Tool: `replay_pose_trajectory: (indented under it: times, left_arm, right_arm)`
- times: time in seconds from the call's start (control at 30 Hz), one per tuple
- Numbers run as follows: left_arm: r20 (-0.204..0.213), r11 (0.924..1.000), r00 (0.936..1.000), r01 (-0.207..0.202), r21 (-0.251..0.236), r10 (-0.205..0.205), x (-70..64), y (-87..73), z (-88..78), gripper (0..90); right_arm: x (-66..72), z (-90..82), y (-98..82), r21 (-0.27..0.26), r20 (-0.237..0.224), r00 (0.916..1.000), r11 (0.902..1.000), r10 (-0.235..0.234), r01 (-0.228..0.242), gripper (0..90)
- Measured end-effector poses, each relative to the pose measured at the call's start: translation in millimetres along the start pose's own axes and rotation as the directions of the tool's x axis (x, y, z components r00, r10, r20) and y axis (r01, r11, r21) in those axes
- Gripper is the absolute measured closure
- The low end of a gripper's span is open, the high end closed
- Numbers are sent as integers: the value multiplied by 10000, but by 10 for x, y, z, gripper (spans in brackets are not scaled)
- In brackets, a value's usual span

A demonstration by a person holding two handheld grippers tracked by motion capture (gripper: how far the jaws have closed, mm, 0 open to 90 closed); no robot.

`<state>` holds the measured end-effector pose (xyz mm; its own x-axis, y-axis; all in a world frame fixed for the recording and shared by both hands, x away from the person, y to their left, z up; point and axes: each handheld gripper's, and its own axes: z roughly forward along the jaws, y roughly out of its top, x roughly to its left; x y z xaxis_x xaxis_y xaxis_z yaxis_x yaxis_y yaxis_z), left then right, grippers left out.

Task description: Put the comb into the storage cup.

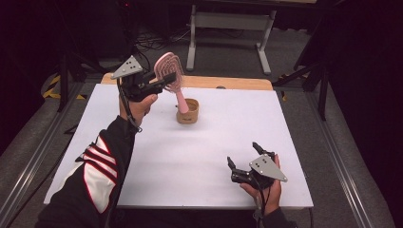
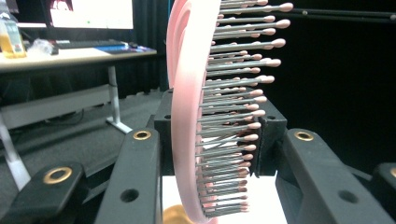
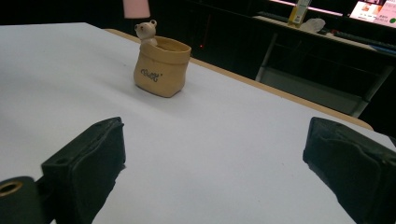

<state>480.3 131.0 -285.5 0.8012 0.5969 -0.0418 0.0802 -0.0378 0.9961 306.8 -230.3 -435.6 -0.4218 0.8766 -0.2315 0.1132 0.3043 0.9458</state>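
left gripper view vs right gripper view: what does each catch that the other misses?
Left gripper view alone: the pink hairbrush side-on, bristles plain, clamped between the left hand-held gripper jaws. Right gripper view alone: the whole tan pot, its bear figure and lettering, past the open jaws of the right hand-held gripper. Both: white table, dark background, desks behind.

A dim lab: black curtains [image 1: 366, 71], desk [image 2: 70, 53] with monitor [image 2: 91, 13], taped floor [image 1: 54, 88].
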Motion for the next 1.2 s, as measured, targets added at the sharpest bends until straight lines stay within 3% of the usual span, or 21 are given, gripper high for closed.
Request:
replay_pose_trajectory:
  times: [0.13,0.27,0.53,0.87,1.03,1.2]
  left_arm:
    - [-89,9993,9995,-302,214,304,-33,156,145,636]
    - [-99,9973,9985,-527,517,533,-61,214,290,637]
    - [-433,9865,9950,-830,1409,899,-65,105,650,636]
    - [-710,9808,9962,-370,1917,514,27,-141,900,636]
    - [-707,9770,9968,-211,2121,369,42,-217,942,636]
    - [-824,9784,9966,87,2066,85,82,-263,931,636]
  right_arm:
    - [7,-12,10,-63,-19,10000,9999,-88,88,64]
    - [-2,-23,17,-126,-8,10000,9999,-62,62,64]
    - [-3,-23,21,-174,-80,9999,9998,-89,88,64]
    - [-6,-16,23,-210,-149,9998,9997,-113,110,64]
    - [-6,-16,23,-200,-171,9998,9997,-122,118,65]
    - [-1,-10,24,-164,-178,9998,9998,-124,121,64]
